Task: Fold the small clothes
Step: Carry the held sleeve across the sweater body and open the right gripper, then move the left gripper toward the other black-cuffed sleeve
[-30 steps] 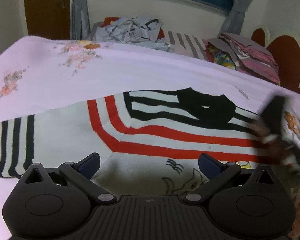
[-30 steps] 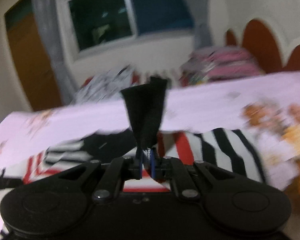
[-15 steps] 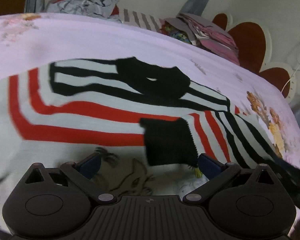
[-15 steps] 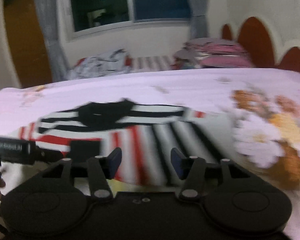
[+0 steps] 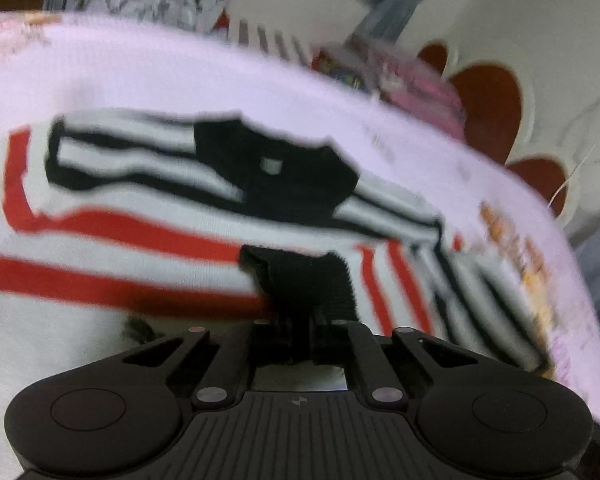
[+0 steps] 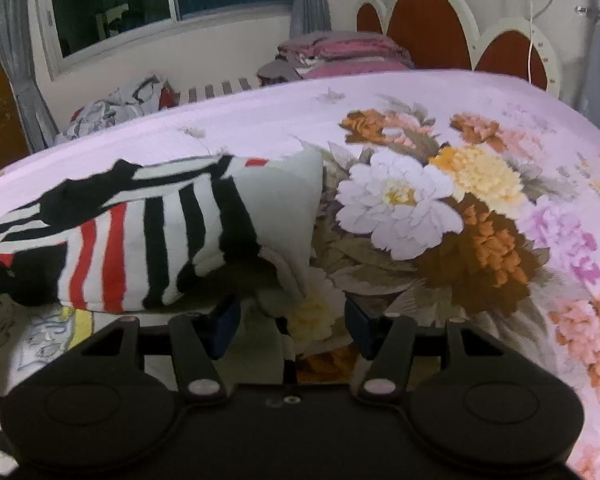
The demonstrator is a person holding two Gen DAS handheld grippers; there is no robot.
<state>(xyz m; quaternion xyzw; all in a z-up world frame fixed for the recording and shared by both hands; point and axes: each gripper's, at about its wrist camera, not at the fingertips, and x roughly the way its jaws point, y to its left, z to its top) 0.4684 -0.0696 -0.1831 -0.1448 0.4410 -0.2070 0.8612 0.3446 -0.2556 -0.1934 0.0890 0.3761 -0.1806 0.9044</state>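
While left gripper [image 5: 300, 322] is clamped on the black cuff [image 5: 304, 280] at frame centre, right gripper [image 6: 290, 320] gapes empty; sweater's [image 6: 140, 240] folded sleeve lies upper left of it.

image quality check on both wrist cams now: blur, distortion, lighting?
Left wrist view: heavy motion blur, striped shirt and bedsheet smeared, left gripper body sharper. Right wrist view: mostly sharp, floral print crisp, right gripper clear, soft shadow under the folded sleeve. Both: fisheye bowing, dark corners, dim indoor light.

Motion blur smears the striped sweater [image 5: 204, 216] and far clothes pile [image 5: 160, 4].
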